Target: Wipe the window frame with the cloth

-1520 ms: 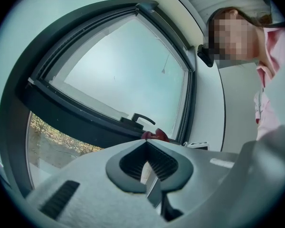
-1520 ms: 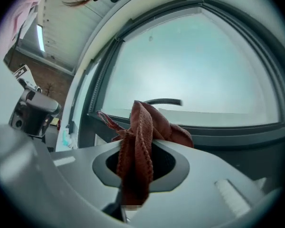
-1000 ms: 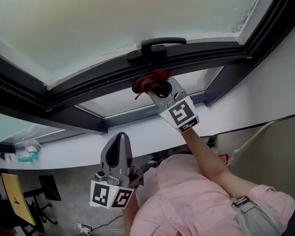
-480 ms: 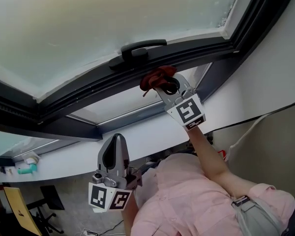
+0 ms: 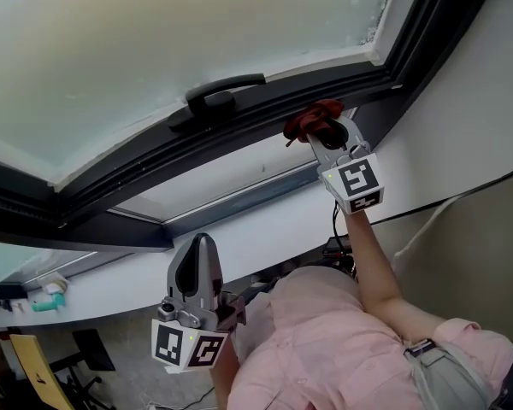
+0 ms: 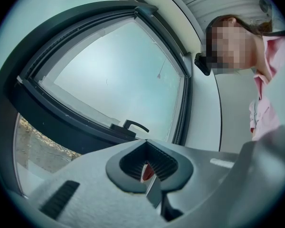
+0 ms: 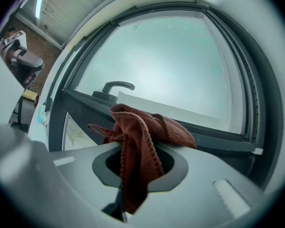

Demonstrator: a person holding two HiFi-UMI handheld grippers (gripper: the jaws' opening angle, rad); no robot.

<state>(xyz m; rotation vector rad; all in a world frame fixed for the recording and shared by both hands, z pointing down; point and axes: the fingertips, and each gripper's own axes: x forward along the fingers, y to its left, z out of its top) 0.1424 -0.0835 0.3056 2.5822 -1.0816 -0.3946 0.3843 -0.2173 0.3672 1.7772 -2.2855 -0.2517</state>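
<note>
No legible text, labels, brands or numbers in any view. Right marker cube (image 5: 352, 182) and left marker cube (image 5: 188, 347): black-and-white square patterns only, no readable characters.

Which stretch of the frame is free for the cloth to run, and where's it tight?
Free: the lower frame rail left of the handle, and the white sill below it. Tight: between the handle and the right corner, where the right tool holds the cloth. Small items crowd the sill's far left end.

Right tool (image 5: 328, 131) raised, clamped, arm outstretched; left tool (image 5: 200, 254) low (jaws together).
</note>
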